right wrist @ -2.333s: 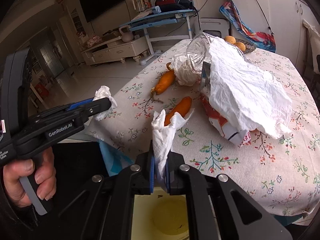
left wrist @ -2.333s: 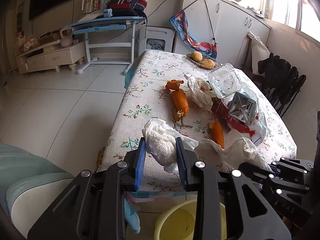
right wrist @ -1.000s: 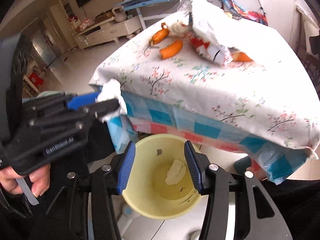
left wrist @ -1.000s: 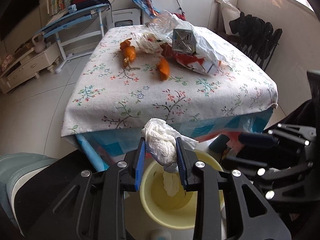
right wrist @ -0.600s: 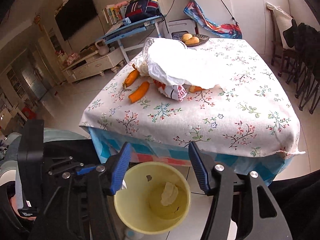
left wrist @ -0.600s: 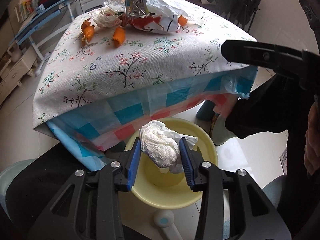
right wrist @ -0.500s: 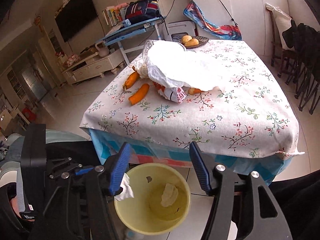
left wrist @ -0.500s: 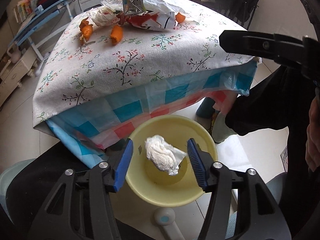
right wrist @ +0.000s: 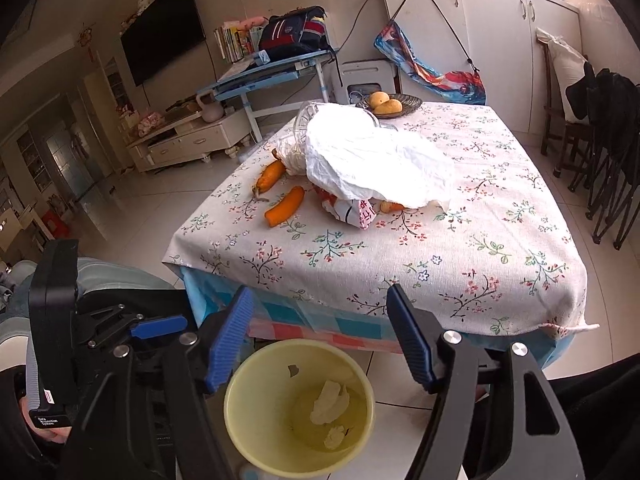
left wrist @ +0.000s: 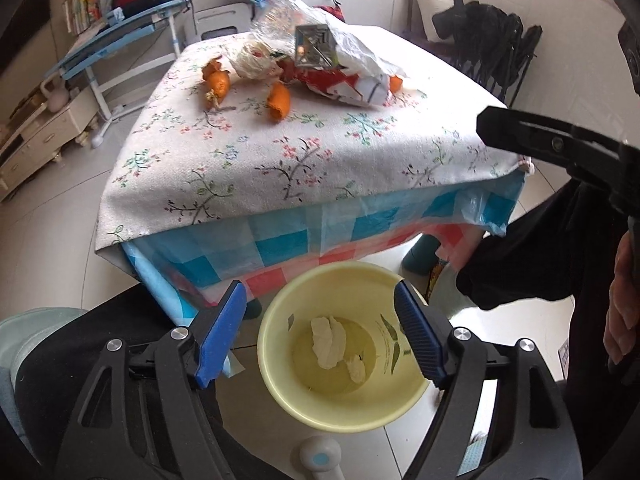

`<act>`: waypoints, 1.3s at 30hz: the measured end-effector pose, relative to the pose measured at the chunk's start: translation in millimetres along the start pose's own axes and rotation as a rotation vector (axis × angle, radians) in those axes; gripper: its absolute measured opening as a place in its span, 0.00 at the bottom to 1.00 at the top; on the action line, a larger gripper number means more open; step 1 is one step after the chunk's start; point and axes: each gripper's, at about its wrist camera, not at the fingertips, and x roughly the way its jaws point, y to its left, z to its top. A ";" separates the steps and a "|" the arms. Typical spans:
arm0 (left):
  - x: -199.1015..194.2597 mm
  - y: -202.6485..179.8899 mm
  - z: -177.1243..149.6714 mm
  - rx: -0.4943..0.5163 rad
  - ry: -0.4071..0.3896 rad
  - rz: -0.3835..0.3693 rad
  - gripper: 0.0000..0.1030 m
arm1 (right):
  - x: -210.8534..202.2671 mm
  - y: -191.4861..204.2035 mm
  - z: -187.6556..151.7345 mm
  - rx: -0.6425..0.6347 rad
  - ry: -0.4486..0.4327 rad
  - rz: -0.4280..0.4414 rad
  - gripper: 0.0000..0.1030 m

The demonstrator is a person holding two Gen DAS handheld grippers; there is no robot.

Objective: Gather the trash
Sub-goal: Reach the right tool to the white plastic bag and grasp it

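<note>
A yellow bin (left wrist: pixel 394 408) (right wrist: pixel 240 432) stands on the floor in front of the table. Two crumpled white tissues (left wrist: pixel 328 336) (right wrist: pixel 330 402) lie at its bottom. My left gripper (left wrist: pixel 320 336) is open and empty above the bin. My right gripper (right wrist: pixel 320 340) is open and empty above the bin too. More trash lies on the floral tablecloth (left wrist: pixel 320 148) (right wrist: pixel 460 240): carrot pieces (left wrist: pixel 279 100) (right wrist: pixel 285 206), a white plastic bag (left wrist: pixel 356 50) (right wrist: pixel 372 160) over a red wrapper (left wrist: pixel 332 82), and a clear plastic container (left wrist: pixel 276 14).
A bowl of fruit (right wrist: pixel 390 104) sits at the table's far edge. Dark chairs (right wrist: pixel 608 128) stand to the right of the table. A blue desk (right wrist: pixel 272 76) and a TV cabinet (right wrist: pixel 188 140) stand beyond it. The person's dark-clothed legs flank the bin.
My left gripper has opened and dropped its tissue into the bin. Before that, my right gripper let its tissue fall into the bin and stayed open.
</note>
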 end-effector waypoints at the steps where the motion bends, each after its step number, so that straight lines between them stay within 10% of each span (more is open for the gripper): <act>1: -3.2 4.6 1.7 -0.025 -0.025 0.008 0.74 | -0.3 1.6 2.5 -0.013 -0.007 -0.002 0.66; 23: -2.9 29.9 43.8 -0.131 -0.215 0.057 0.76 | 45.1 -31.6 86.7 -0.155 0.010 0.024 0.88; 37: 48.6 33.3 108.3 -0.106 -0.211 0.057 0.76 | 120.2 -116.9 122.6 0.160 0.139 0.128 0.87; 39: 56.5 33.1 115.7 -0.097 -0.203 0.062 0.76 | 126.1 -118.9 120.8 0.176 0.162 0.155 0.74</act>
